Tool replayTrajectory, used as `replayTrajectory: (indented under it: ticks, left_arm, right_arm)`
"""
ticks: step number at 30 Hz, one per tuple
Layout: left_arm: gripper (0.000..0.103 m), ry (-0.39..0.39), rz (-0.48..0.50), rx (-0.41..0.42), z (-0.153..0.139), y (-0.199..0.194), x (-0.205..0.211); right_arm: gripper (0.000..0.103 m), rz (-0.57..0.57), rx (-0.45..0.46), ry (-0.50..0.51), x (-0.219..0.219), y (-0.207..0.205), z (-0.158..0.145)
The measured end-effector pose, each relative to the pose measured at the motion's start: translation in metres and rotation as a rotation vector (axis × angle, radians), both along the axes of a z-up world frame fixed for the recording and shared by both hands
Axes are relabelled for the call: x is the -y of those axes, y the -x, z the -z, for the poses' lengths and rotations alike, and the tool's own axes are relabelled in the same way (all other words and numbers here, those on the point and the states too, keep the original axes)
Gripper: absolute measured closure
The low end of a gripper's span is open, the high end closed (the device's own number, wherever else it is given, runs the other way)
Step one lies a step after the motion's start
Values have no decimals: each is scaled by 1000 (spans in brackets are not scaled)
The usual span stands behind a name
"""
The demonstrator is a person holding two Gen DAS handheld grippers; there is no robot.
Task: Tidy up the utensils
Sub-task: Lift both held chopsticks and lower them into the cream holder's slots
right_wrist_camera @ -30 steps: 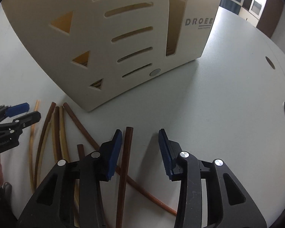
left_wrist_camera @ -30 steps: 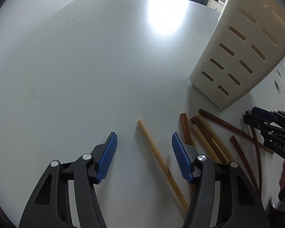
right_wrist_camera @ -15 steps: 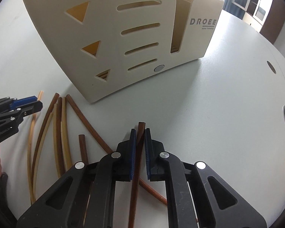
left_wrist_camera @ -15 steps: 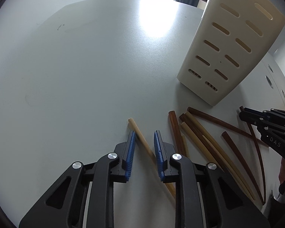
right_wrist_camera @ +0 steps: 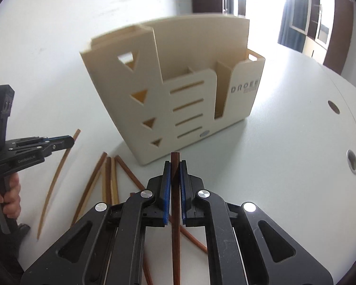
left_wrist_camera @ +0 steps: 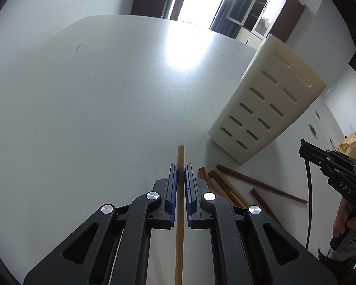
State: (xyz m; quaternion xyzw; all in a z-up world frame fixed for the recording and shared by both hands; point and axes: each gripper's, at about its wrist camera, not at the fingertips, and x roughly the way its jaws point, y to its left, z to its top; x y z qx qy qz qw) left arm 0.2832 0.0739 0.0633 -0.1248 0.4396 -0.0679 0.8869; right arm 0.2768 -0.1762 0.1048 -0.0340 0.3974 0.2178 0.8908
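Gripping 1 chopstick each, left tool (left_wrist_camera: 180,169) and right tool (right_wrist_camera: 175,166) overhang a grey table (left_wrist_camera: 95,99).

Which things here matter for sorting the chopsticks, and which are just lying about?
Job:
- light chopstick in left tongs
- dark chopstick in right tongs
- loose chopsticks
- cream holder

Lying about:
- brown bag
- cabinet

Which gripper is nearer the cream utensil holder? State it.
Right. The right gripper, shut on a dark chopstick, sits just before the cream utensil holder; the left gripper, gripping a light chopstick, is farther off beside it.
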Motion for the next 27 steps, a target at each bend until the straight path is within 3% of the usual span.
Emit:
replayTrajectory:
  ticks: [3, 6, 15, 22, 27]
  left_arm:
    - [97, 38, 14, 110, -32, 17, -3]
    - [97, 81, 35, 198, -73, 24, -2]
    - [97, 58, 13, 337, -148, 6, -1]
    - [97, -13, -18, 451, -217, 11, 21]
    - [97, 0, -87, 577, -263, 4, 31]
  right_arm:
    - [95, 26, 180, -85, 10, 25, -39]
    - [95, 53, 303, -141, 16, 10, -83]
    - [95, 95, 458, -207, 24, -3, -154]
    - [95, 146, 560, -241, 17, -15, -219]
    - [95, 251, 644, -290, 11, -24, -246]
